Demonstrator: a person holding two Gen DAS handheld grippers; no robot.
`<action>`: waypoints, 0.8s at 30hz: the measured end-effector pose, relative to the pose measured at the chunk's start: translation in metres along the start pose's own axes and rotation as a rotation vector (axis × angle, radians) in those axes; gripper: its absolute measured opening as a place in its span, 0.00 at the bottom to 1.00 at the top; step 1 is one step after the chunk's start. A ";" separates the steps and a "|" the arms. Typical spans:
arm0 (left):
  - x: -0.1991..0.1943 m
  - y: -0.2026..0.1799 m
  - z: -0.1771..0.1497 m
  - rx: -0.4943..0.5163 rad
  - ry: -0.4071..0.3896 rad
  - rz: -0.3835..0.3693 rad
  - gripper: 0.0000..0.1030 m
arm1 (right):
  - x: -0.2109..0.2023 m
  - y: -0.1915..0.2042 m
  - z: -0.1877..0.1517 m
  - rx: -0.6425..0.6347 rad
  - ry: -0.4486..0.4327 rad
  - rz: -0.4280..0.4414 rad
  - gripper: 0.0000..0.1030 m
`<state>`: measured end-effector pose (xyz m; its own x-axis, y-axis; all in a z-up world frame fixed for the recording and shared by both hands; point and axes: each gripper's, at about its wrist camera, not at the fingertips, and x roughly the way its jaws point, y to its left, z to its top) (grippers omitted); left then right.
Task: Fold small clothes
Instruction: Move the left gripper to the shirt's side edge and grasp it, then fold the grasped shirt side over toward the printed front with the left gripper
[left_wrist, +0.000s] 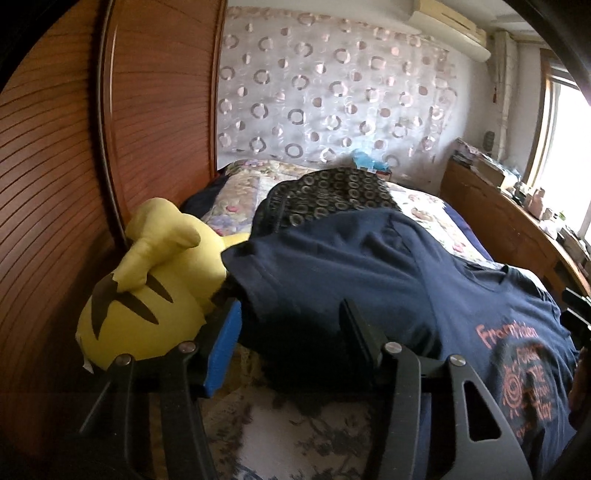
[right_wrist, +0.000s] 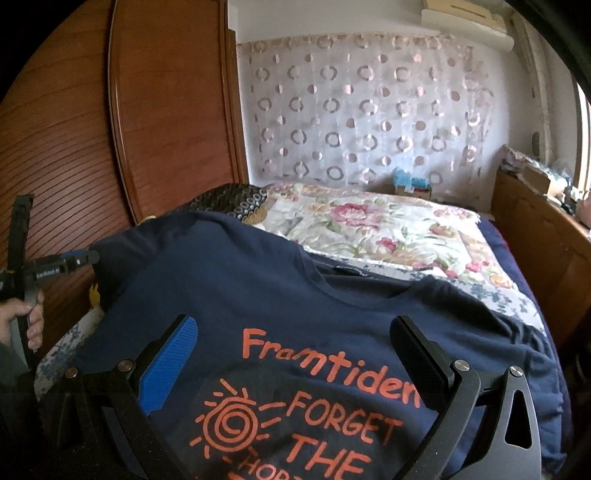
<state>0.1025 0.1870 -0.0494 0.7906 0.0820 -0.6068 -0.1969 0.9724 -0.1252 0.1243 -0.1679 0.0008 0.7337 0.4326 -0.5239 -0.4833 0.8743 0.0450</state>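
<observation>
Now, left wrist: the left gripper (left_wrist: 291, 325) straddles the navy T-shirt (left_wrist: 369, 266) sleeve edge, jaws apart, plush toy (left_wrist: 147, 288) outside them. Right wrist: the right gripper (right_wrist: 291, 365), jaws wide, hovers over the print. Next, probably pinch and fold.

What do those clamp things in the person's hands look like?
Each gripper, left and right, is black with angular linkage arms and silver pivot bolts. One finger carries a ribbed blue pad, the other a black pad. Small white lettering marks the left one's body.
</observation>
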 end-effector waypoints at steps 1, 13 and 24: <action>0.003 0.001 0.001 -0.003 0.006 0.002 0.51 | 0.002 -0.001 0.002 0.001 0.008 0.005 1.00; 0.018 0.009 0.001 -0.028 0.024 0.001 0.19 | 0.009 -0.010 0.011 0.008 0.046 0.039 1.00; -0.008 -0.006 0.006 0.008 -0.038 -0.037 0.06 | 0.019 -0.013 0.017 0.016 0.043 0.041 1.00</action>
<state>0.1009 0.1821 -0.0393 0.8187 0.0540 -0.5716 -0.1628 0.9766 -0.1408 0.1521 -0.1676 0.0045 0.6920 0.4583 -0.5578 -0.5046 0.8596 0.0804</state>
